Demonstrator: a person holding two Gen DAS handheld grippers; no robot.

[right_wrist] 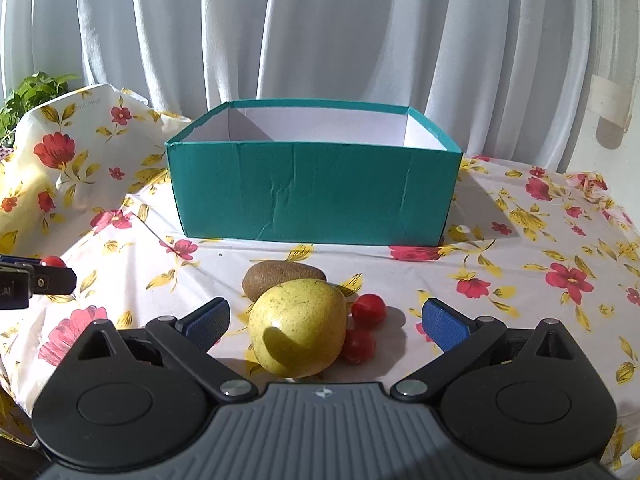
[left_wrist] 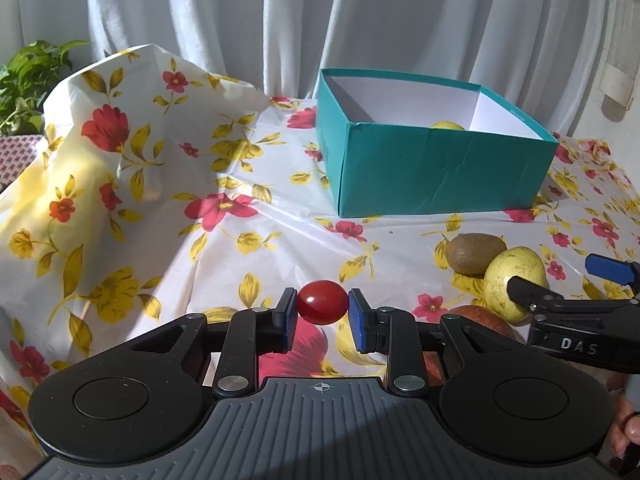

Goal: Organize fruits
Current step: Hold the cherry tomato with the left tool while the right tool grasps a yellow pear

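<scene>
Left wrist view: left gripper (left_wrist: pixel 322 307) clamped on a red cherry tomato (left_wrist: pixel 322 307), both blue pads touching its sides; tomato long axis lying crosswise, pad to pad, held above the floral tablecloth (left_wrist: pixel 240 208); teal box (left_wrist: pixel 432 168) beyond and to the right, open top, white lining, one corner turned toward the lens; a yellow-green fruit (left_wrist: pixel 448 125) just visible inside over the near wall; kiwi (left_wrist: pixel 476 253) lying on the cloth to the right, long axis roughly crosswise; yellow apple (left_wrist: pixel 514 284) just in front of the kiwi, touching or nearly so; reddish fruit (left_wrist: pixel 480 318) partly hidden below the apple behind the gripper frame; right gripper (left_wrist: pixel 560 280) entering from the right edge, one finger overlapping the apple, fingers apart.

Right wrist view: right gripper (right_wrist: pixel 325 322) wide apart, straddling the yellow apple (right_wrist: pixel 298 330) with neither pad touching; apple resting on the cloth, long axis roughly crosswise; kiwi (right_wrist: pixel 284 280) behind it, lengthwise left to right; two cherry tomatoes (right_wrist: pixel 368 310) just right of the apple, one in front of the other; teal box (right_wrist: pixel 314 196) square-on beyond, near wall creased; left gripper (right_wrist: pixel 28 276) at the left edge with its tomato (right_wrist: pixel 52 261) partly visible.

Surface and room: tablecloth (right_wrist: pixel 520 240) wrinkled, bunched high at the left; white curtains (right_wrist: pixel 320 28) behind; green plant (right_wrist: pixel 32 92) at far left; sunlight patches across the cloth.
</scene>
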